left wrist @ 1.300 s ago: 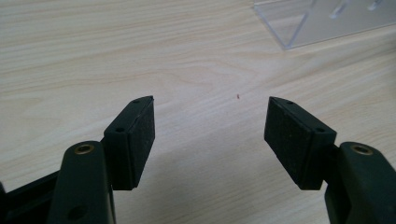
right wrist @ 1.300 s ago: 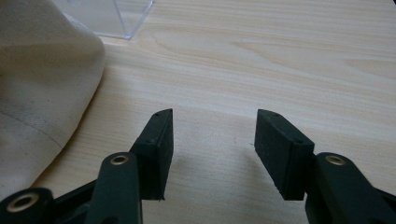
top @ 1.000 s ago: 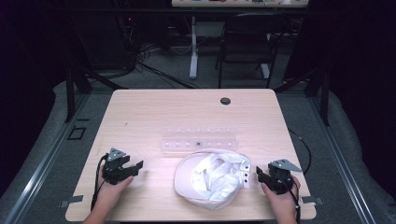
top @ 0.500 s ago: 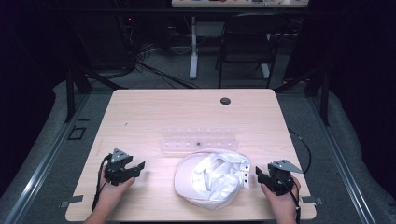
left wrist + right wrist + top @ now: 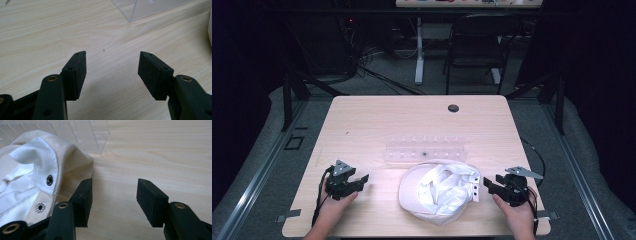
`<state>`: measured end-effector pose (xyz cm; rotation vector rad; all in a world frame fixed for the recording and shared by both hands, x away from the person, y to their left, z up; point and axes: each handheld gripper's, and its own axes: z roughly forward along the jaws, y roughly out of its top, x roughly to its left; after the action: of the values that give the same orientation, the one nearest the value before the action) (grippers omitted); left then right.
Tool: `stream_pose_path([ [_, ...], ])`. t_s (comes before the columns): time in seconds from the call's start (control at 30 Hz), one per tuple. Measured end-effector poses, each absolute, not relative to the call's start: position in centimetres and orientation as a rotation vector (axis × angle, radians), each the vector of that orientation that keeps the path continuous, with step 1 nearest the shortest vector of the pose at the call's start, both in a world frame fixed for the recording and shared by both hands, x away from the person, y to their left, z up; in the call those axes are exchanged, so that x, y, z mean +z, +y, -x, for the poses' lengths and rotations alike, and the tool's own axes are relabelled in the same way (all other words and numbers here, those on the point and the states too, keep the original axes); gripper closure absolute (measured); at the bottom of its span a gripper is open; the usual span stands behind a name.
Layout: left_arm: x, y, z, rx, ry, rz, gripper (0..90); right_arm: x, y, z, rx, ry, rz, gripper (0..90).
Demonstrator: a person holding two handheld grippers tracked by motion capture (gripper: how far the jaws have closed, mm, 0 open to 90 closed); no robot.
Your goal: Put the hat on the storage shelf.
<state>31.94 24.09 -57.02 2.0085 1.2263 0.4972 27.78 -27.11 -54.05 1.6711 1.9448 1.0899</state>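
Both grippers, left point(image 5: 360, 180) and right point(image 5: 488, 184), are being held agape and empty beside the limp, light cream cap point(image 5: 439, 192), likely best pinched at its stitched, snap-studded rim point(image 5: 53, 171).

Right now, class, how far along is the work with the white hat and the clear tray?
Nothing looks done: the white hat lies crumpled, inside up, on the table, just in front of the clear tray. Nothing is in hand: the left gripper and the right gripper are open, their jaws empty, the right beside the hat's edge. All handling seems left.
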Motion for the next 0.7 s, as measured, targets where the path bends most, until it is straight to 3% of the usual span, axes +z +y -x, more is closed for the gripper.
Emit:
stream_pose_path([
  [0.7,-57.2,23.7,-31.8,0.481,1.208,-2.025,40.0,-50.6,-27.8,-29.4,1.122,2.237,-2.022,48.5],
])
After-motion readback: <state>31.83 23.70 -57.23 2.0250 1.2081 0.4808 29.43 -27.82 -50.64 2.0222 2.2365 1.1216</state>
